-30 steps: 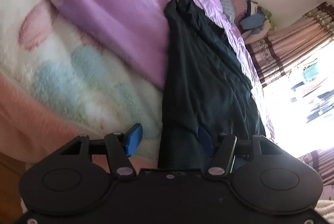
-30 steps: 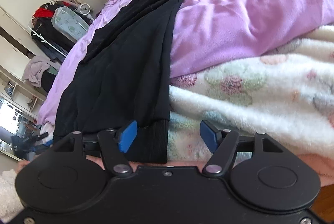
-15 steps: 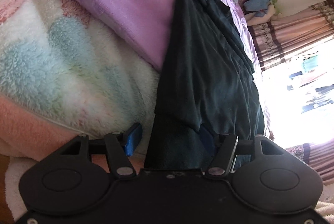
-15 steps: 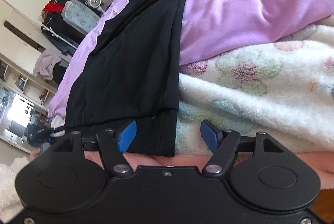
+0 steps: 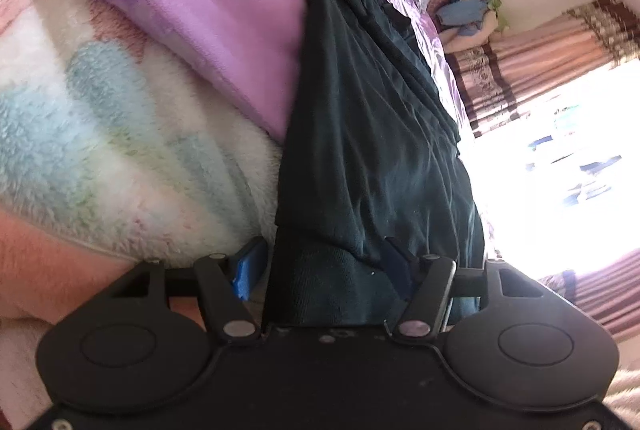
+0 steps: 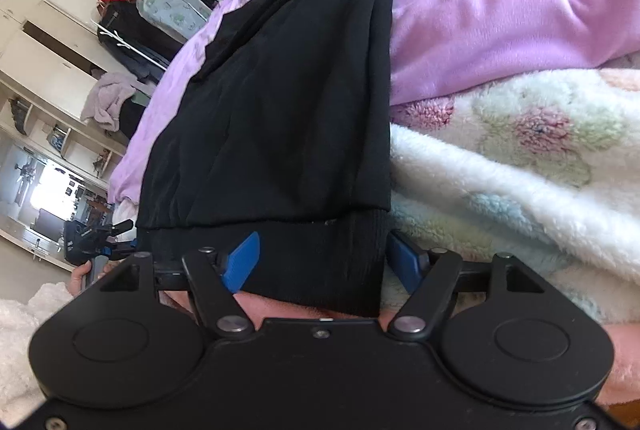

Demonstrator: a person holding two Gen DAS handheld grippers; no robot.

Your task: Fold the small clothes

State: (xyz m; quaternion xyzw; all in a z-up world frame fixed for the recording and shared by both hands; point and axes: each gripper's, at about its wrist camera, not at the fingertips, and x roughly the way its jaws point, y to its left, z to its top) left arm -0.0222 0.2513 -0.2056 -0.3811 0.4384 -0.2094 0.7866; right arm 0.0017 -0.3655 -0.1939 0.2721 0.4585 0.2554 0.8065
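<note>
The left gripper (image 5: 324, 266) has its 2 blue pads spread and closing, with the ribbed cuff (image 5: 320, 286) of the black garment (image 5: 372, 149) lying between them; the near pad stands clear of the cloth on the fluffy side, and whether the far pad touches cannot be told. The right gripper (image 6: 324, 262) is also spread and widening, the same cuff (image 6: 320, 258) between its pads, neither pad pressing it.

The black garment lies lengthwise on the bed, running away from both grippers. 1 long edge lies against the purple blanket (image 6: 500, 1) and the fluffy pastel blanket (image 6: 500, 157); the other long edge lies on the purple sheet (image 6: 160, 117) near the bed's side. The cuff end sits at the bed's near edge, just ahead of both grippers. Beyond the sheet's edge stand a cluttered rack (image 6: 132, 13) and white cupboards (image 6: 48, 41); striped curtains (image 5: 532, 69) hang on the opposite side.
</note>
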